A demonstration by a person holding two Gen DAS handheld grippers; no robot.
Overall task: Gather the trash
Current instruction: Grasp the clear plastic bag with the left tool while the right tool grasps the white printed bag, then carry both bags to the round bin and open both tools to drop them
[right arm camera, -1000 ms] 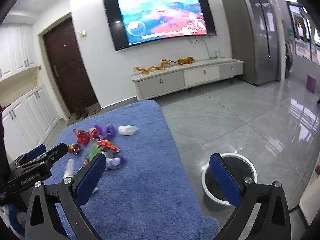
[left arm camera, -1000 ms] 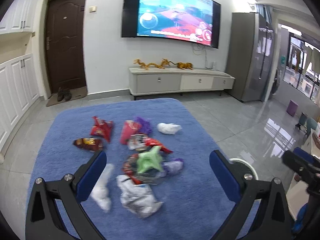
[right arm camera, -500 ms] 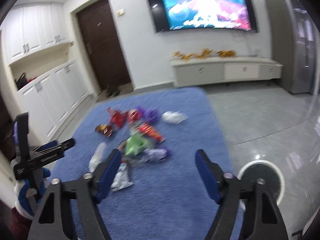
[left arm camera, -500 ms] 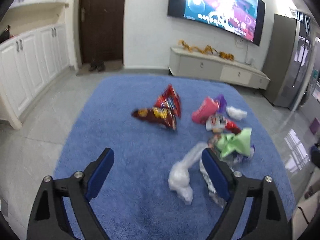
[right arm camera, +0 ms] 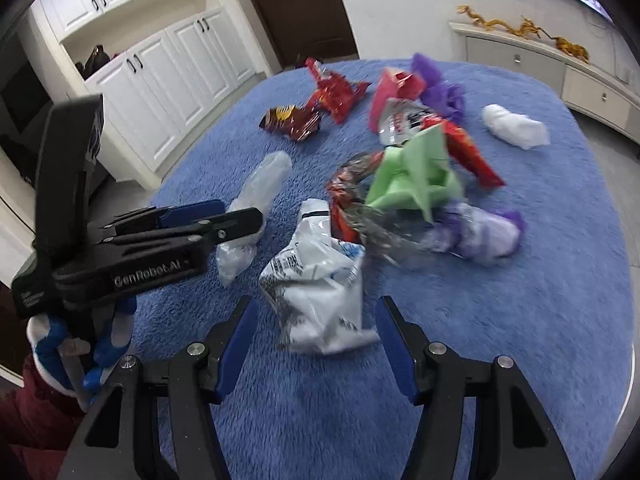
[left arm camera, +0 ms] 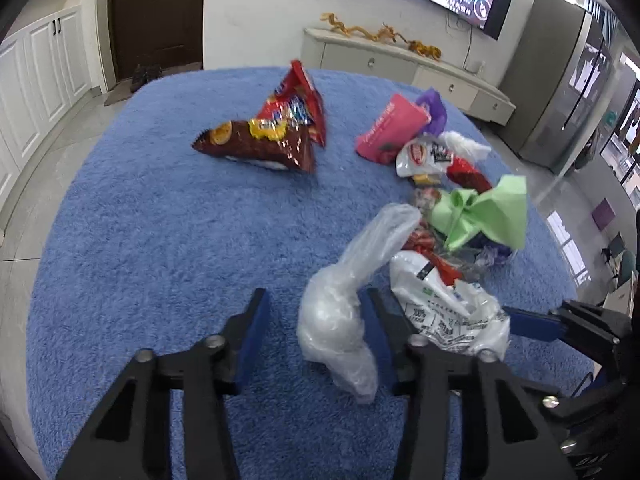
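We are over the blue rug (left arm camera: 152, 240), grab step of trash collection, nothing lifted yet. Litter sits in a loose pile: chip bags (left arm camera: 272, 136), green paper (left arm camera: 488, 216), pink wrapper (left arm camera: 388, 128). Left gripper (left arm camera: 316, 332) has jaws apart around the clear plastic bag (left arm camera: 344, 304), right-hand pad touching it, other pad clear. Right gripper (right arm camera: 316, 332) has jaws apart around the white printed bag (right arm camera: 320, 292), no pad pressing that we can tell. Next move in our judgement: finish closing on both, lift, carry to a bin, which isn't in view now. Versus a second ago: both jaws have just been closing from full width, both cameras have dropped close and tipped down, TV and bin out of frame
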